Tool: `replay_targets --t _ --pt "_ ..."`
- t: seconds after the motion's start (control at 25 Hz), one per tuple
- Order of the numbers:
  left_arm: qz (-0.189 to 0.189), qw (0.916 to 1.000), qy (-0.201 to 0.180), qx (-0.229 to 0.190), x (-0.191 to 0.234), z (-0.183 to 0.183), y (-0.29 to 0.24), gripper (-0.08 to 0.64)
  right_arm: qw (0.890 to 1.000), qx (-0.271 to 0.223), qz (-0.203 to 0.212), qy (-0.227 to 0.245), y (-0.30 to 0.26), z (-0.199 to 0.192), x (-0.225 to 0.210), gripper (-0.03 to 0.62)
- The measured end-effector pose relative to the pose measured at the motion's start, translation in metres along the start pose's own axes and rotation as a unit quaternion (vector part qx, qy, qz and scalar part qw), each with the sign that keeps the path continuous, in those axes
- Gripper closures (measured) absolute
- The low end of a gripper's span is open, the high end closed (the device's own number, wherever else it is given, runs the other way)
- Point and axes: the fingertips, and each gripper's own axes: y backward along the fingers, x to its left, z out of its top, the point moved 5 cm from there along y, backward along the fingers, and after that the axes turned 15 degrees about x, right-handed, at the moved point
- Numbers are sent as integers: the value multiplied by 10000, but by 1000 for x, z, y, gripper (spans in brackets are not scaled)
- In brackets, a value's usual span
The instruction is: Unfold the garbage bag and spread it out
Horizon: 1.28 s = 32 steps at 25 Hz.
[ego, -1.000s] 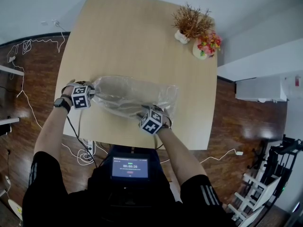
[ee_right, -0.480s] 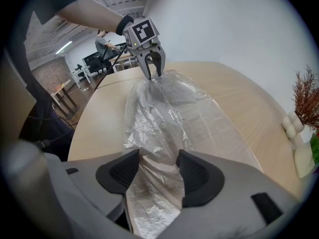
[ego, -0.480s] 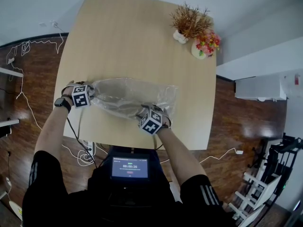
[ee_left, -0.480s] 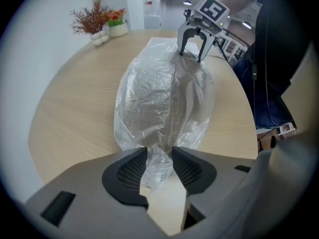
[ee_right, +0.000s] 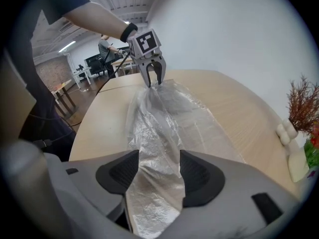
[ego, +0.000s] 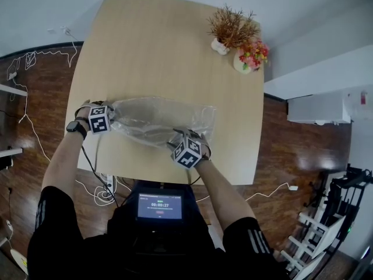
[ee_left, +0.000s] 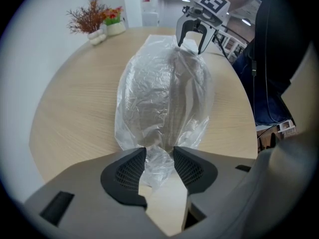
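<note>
A clear, crumpled garbage bag (ego: 157,121) lies lengthwise across the near part of the wooden table (ego: 169,45). My left gripper (ego: 113,116) is at the bag's left end. Its jaws are opening, and loose film (ee_left: 158,156) lies between the pads without being pinched. My right gripper (ego: 178,134) is at the bag's near right end. Its jaws are opening wide too, with a band of film (ee_right: 157,183) running between them. Each gripper view shows the other gripper at the far end of the bag: the right gripper (ee_left: 191,36) and the left gripper (ee_right: 153,76).
A white vase with dry brown twigs (ego: 233,28) and a pot of pink flowers (ego: 252,56) stand at the table's far right corner. A small screen (ego: 159,206) hangs at the person's chest. Cables (ego: 102,188) trail over the dark wood floor on the left.
</note>
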Motion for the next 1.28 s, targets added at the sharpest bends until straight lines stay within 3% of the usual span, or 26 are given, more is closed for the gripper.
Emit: replay_targets --t 0.28,0.84,1.12,1.28 --pt "199 9998 -46 37 0 2 2 367 9971 -621 -411 -127 39 -1 -9 301" --pt "458 9958 423 -671 -17 -8 57 336 9810 -1401 -1012 -879 119 -14 -13 298" --pt "798 9862 802 -1205 -31 -19 86 334 9650 -1881 -1255 -1331 162 -18 -10 298" --pt "1140 9751 1042 -1590 -38 -18 114 334 9541 -2196 -1371 -1507 186 -19 -8 299"
